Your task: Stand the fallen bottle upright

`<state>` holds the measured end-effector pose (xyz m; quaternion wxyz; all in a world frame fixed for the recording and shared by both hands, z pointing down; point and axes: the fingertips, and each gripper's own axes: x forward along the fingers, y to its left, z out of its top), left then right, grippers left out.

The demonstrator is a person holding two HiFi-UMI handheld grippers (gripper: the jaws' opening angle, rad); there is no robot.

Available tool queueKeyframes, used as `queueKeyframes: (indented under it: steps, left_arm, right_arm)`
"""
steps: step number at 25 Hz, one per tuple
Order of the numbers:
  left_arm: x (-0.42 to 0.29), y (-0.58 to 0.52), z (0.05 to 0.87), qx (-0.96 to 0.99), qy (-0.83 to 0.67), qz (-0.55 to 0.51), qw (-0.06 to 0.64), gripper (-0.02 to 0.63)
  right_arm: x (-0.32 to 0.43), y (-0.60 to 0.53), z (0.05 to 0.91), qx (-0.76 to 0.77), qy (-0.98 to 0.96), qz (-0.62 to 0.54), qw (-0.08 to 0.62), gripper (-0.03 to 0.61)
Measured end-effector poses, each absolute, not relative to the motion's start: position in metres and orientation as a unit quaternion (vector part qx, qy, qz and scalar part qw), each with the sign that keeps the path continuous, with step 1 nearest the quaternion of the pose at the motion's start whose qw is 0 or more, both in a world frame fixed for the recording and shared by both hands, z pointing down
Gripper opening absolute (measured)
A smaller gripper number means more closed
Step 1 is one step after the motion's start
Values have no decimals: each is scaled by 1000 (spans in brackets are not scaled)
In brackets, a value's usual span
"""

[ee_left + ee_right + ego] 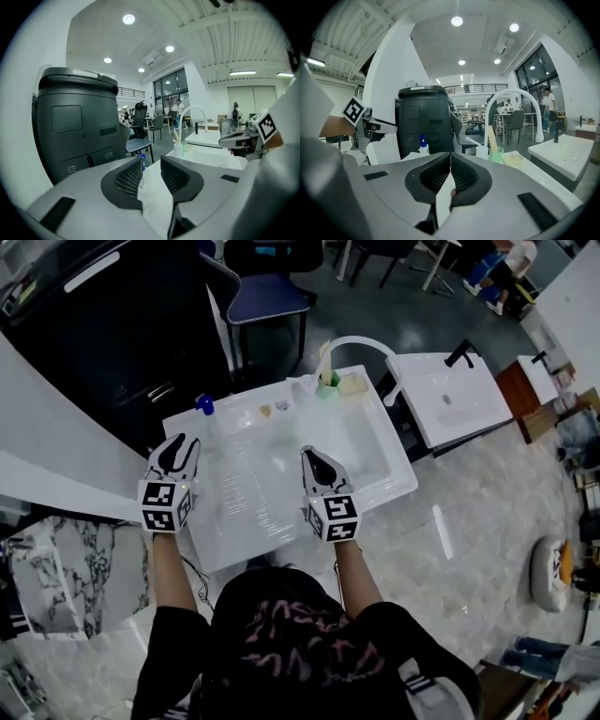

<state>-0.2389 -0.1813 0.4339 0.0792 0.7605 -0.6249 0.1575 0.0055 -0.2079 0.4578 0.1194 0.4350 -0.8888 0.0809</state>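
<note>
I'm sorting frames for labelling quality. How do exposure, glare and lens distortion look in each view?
Head view: the white sink counter is overexposed, its surface detail washed out; the glossy floor shows a glare streak. Left gripper view: strong fisheye with a black round border; ceiling lights bloom. Right gripper view: same fisheye and border; the faucet is sharp.

**A:** Head view setup?

**B:** Above the person, looking steeply down on the sink [398, 486]. Left gripper [178, 441] and right gripper [314, 457] sit close below it.

**A:** Gripper views?

**B:** Each rides low behind its own jaws, roughly level, facing across the sink. The jaws fill the lower frame.

**A:** Overlap?

**B:** All three catch the faucet [361, 341] and the black unit [112, 324]. Left gripper view has the right gripper at its right edge. Right gripper view has the left gripper at its left edge.
</note>
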Motion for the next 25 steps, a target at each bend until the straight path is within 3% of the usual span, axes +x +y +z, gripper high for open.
queueKeyframes:
  steps: [11, 25]
  left_arm:
    - [-201, -121, 396, 756, -642, 119, 49, 20]
    - [-166, -79, 375, 747, -659, 88, 22, 15]
  right_arm:
    - [32, -162, 418, 443, -891, 49, 91, 14]
    - [66, -137, 393, 454, -888, 15, 74, 14]
